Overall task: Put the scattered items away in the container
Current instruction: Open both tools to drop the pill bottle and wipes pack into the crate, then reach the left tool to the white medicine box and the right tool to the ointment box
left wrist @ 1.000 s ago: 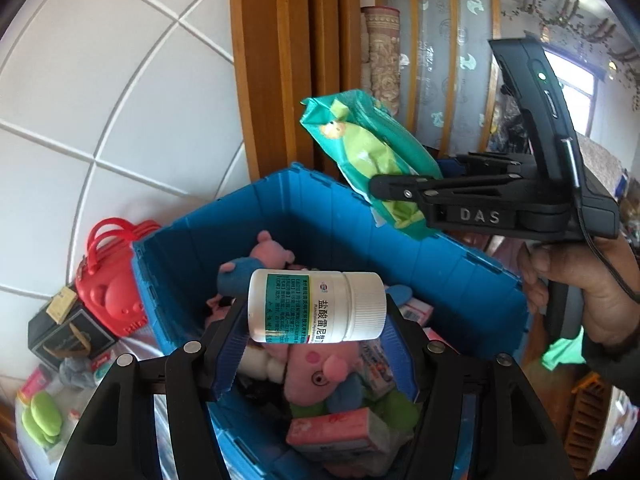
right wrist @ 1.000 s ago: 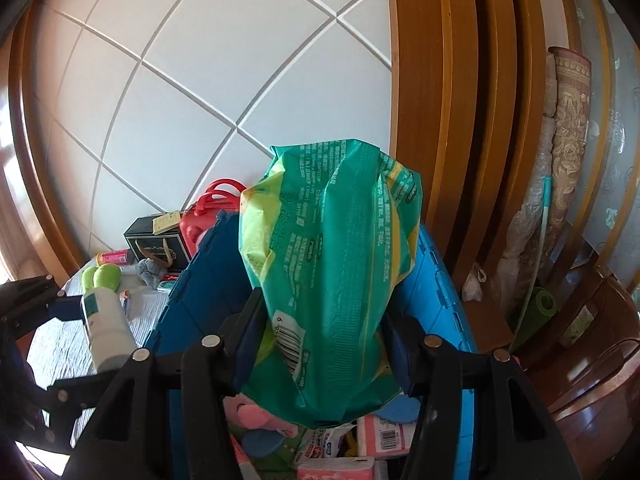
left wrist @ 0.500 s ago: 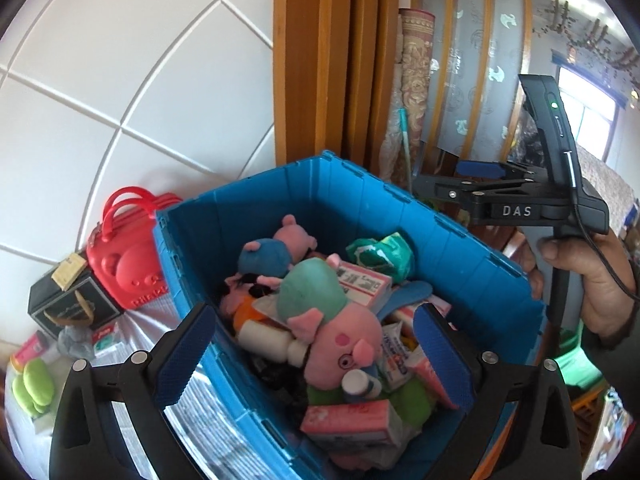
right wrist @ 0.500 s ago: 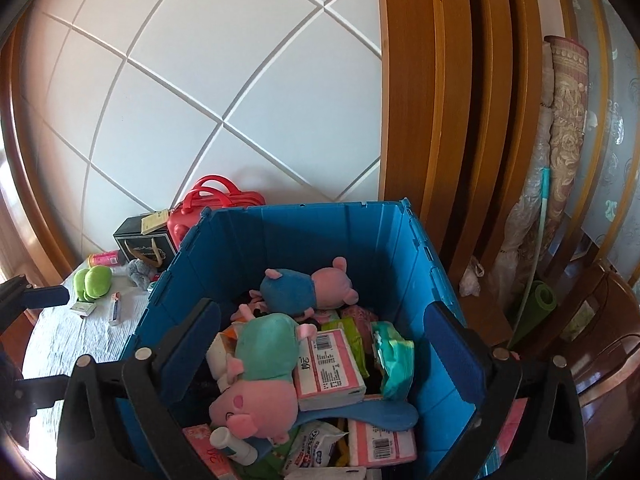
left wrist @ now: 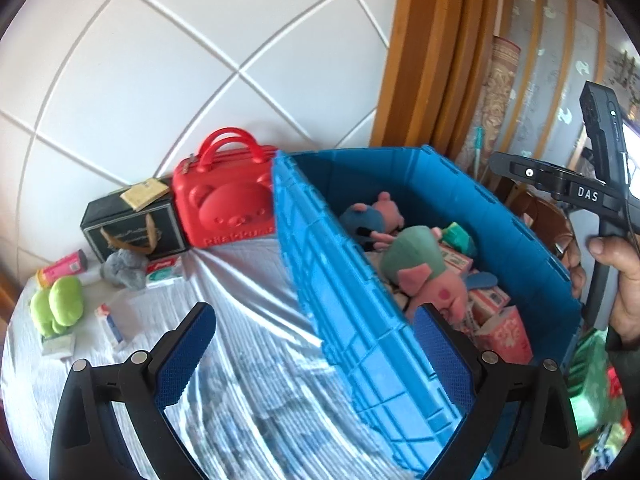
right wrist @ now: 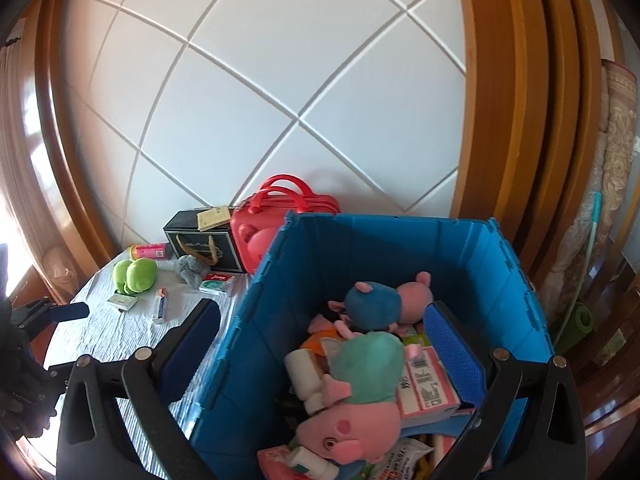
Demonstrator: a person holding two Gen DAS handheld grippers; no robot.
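The blue crate (left wrist: pixel 344 304) holds two pig plush toys (right wrist: pixel 352 400), a white bottle (right wrist: pixel 304 372), a teal packet (left wrist: pixel 460 236) and several small boxes. My left gripper (left wrist: pixel 316 348) is open and empty, straddling the crate's left wall above the white cloth. My right gripper (right wrist: pixel 320 344) is open and empty too, one finger outside that wall and one over the toys. On the cloth to the left lie a green plush (left wrist: pixel 56 308), a grey plush (left wrist: pixel 124 268), a pink tube (left wrist: pixel 64 266), a small tube (left wrist: pixel 110 326) and small boxes (left wrist: pixel 164 274).
A red bear-face case (left wrist: pixel 228 208) and a black box (left wrist: pixel 132 228) stand against the white tiled wall behind the cloth. Wooden framing (right wrist: pixel 500 100) rises behind the crate. A hand (left wrist: pixel 624 272) holds the right gripper's handle at the crate's right side.
Both grippers opened; the white bottle and the green packet dropped into the crate. Both views then swung left, bringing the cloth and its scattered items into sight.
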